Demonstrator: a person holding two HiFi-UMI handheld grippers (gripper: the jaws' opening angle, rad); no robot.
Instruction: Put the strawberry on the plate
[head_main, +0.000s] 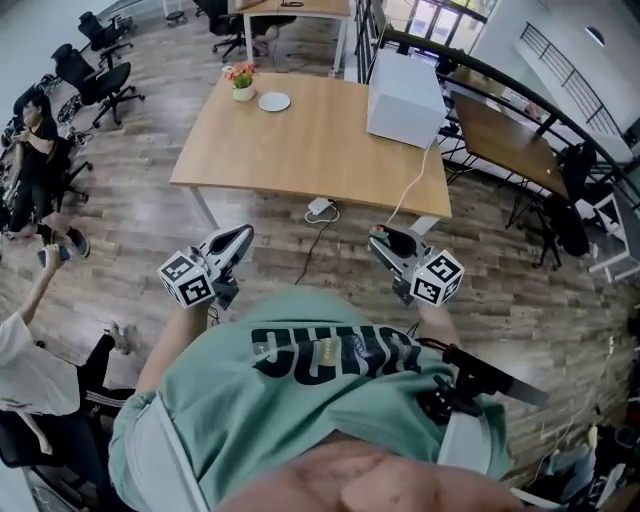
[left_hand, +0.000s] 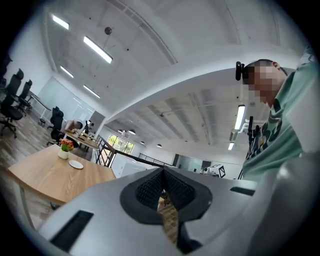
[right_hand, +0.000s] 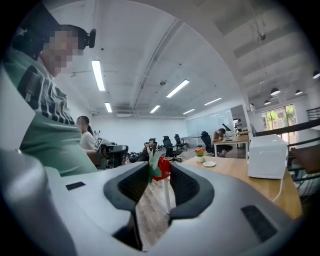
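You stand on a grey-brown wood-plank floor, looking steeply down over your green T-shirt, with a long pale wooden desk well ahead of you. At the desk's right end sits a white rectangular box with a white cable trailing off the edge toward the floor. Your left gripper is raised in front of your chest, well short of the desk; its dark ribbed fingers are clenched tip to tip with nothing between them. Your right gripper is held level with it on the other side, its fingers grasping the fruit. Near the desk's far left corner stands a small white pot of orange and pink flowers, and just beside it lies a small round white plate, bare. The red strawberry with green leaves is pinched at the right gripper's fingertips, in the air and well apart from the plate.
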